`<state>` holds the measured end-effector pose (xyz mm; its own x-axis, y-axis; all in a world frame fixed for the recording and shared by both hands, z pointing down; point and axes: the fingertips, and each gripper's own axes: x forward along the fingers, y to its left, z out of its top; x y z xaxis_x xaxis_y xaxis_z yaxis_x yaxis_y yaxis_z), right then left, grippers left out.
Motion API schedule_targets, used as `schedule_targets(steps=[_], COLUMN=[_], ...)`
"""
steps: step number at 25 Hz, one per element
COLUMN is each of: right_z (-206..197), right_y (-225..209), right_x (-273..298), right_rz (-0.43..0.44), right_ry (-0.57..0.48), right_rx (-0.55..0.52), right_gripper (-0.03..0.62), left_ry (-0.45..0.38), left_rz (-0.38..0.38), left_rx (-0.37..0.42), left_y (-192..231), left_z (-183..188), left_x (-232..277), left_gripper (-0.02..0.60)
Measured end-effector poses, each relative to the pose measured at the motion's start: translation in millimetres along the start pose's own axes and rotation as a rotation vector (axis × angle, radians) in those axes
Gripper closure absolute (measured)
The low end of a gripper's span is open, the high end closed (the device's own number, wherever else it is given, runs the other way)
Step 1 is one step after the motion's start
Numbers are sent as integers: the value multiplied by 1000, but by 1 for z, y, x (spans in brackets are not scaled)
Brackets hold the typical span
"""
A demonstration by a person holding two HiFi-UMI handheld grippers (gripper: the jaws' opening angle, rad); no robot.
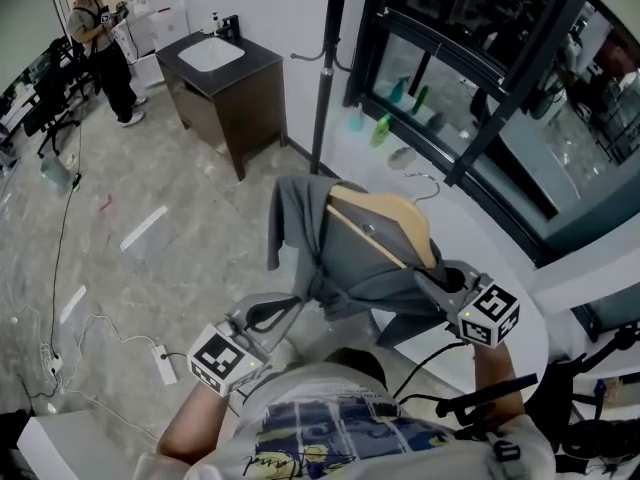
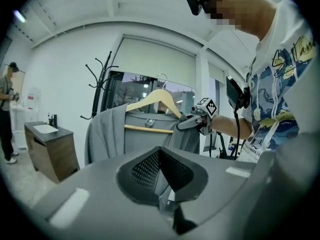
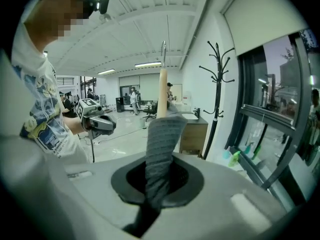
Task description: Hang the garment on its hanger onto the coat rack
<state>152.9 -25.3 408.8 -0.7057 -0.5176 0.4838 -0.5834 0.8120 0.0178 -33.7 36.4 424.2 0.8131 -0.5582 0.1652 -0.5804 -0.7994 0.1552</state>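
**Surroundings, by the coat rack [image 1: 325, 78], a black pole against the white wall.**
- Far left of the rack: a person [image 1: 100, 38] standing among office chairs.
- Just left of the rack: a dark sink cabinet [image 1: 225, 88].
- Left of the rack and nearer the camera: a white power strip [image 1: 163, 363] with its cable on the floor.
- Right of the rack: coloured bottles [image 1: 382, 128] on the sill of a black-framed window [image 1: 480, 98].

**Item.** Grey garment [image 1: 320, 238] on a wooden hanger [image 1: 385, 223].
- It is held in the air on the camera side of the rack, apart from the pole.
- The cloth is bunched toward the hanger's left and the hanger's right shoulder is bare.
- The metal hook [image 1: 425, 183] points toward the window.

**Hands.**
- The left tool [image 1: 285, 313] is near and left of the rack's foot. It is closed on the garment's lower edge, and the forearm reaches forward.
- The right tool [image 1: 432, 280] is near and right of the rack. It is clamped on ribbed grey cloth at the hanger's right end.
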Motion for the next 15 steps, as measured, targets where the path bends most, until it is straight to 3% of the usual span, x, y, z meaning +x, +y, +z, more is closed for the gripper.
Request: schedule_targets(steps=[7,15], right_z=[73,154], right_y=[-65,-165], right_x=[64,128], right_rz=[29,120], right_ry=[-25,-36], right_rx=[-63,-153], right_gripper=[586,586], left_ry=[-12,-27], left_rz=[60,116], left_rx=[-37,-40], left_y=[74,146], left_z=[4,27], left_x=[-6,34], left_gripper=[578,579])
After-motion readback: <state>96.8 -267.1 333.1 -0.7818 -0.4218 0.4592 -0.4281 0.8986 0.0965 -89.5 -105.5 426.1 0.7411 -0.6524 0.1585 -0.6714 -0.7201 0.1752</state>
